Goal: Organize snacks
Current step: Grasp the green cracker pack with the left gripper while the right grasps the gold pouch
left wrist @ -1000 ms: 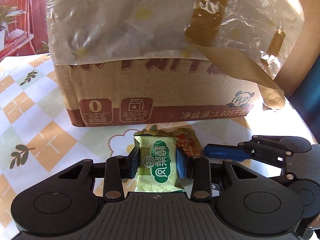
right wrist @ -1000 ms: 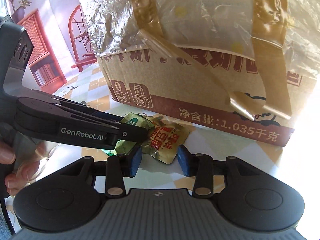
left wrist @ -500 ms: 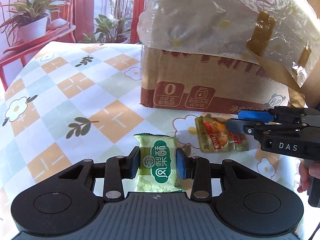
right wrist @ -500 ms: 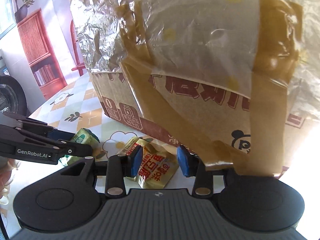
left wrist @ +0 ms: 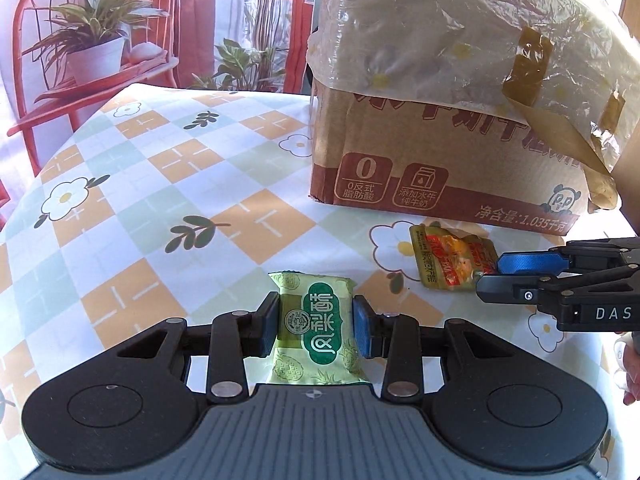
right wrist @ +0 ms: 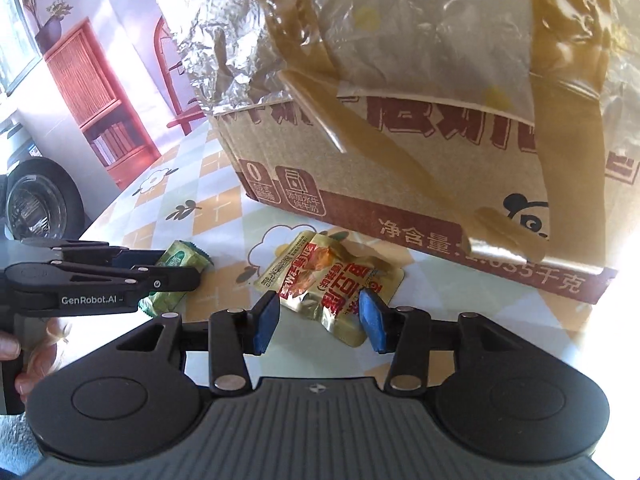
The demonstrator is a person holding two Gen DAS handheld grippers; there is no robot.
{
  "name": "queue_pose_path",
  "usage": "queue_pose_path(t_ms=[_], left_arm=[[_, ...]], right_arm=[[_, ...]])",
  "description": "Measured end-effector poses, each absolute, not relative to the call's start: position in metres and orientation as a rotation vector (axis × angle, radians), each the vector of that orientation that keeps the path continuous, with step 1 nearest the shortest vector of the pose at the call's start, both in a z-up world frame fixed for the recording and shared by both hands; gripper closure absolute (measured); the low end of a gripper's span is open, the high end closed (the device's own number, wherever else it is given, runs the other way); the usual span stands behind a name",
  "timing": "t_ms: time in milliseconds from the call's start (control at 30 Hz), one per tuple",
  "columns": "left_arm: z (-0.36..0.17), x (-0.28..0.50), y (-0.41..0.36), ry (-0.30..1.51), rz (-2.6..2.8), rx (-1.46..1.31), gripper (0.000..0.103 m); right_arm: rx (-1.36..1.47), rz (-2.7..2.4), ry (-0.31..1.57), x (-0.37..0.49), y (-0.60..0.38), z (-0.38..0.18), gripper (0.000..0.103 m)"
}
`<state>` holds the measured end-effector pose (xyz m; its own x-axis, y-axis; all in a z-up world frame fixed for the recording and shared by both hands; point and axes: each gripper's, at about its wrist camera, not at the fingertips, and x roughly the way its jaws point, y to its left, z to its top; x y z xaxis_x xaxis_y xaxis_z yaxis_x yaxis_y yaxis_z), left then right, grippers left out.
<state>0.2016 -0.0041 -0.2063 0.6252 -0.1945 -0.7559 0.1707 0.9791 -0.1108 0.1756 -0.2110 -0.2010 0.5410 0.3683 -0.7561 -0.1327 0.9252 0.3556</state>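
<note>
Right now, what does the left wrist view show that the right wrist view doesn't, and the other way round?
Only the left wrist view shows the potted plant on the red chair, and the green pastry packet face-on, clamped in the left claw. Only the right wrist view shows the red bookshelf, a dark wheel, and the right claw open around the gold snack pouch. Both show the cardboard box, the floral tablecloth, both snacks and both claws.

Home: floral tablecloth [left wrist: 168, 184], bookshelf [right wrist: 92, 100]
</note>
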Motion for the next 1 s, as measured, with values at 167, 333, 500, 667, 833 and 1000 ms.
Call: queue_pose_path(t_ms=[167,333,500,667,833,1000], left_arm=[[-0.206,0.200,0.000,0.868,-0.204,-0.058,0.063],[-0.207,0.199,-0.001,0.861,-0.202,-0.050,0.063],[-0.208,0.199,-0.001,0.857,-0.204,-0.048,0.063],[-0.208,0.197,0.000,0.852,-0.203,-0.049,0.063],[-0.207,0.197,0.001,0.850,-0.201,-0.046,0.063],[-0.207,0.197,0.003,0.851,-0.205,-0.049,0.063]], right_arm=[[0.212,0.231,0.905,0.189,-0.213,-0.199,0.041],[0.207,0.253,0.915,0.203,-0.205,-0.212,0.035],[0.189,0.283,0.933,0.204,-0.199,-0.213,0.025],[0.125,0.316,0.961,0.197,-0.193,-0.209,0.024],[-0.022,0.353,0.974,0.197,-0.177,-0.208,0.025],[-0.135,0.390,0.928,0.202,-0.167,-0.210,0.026]])
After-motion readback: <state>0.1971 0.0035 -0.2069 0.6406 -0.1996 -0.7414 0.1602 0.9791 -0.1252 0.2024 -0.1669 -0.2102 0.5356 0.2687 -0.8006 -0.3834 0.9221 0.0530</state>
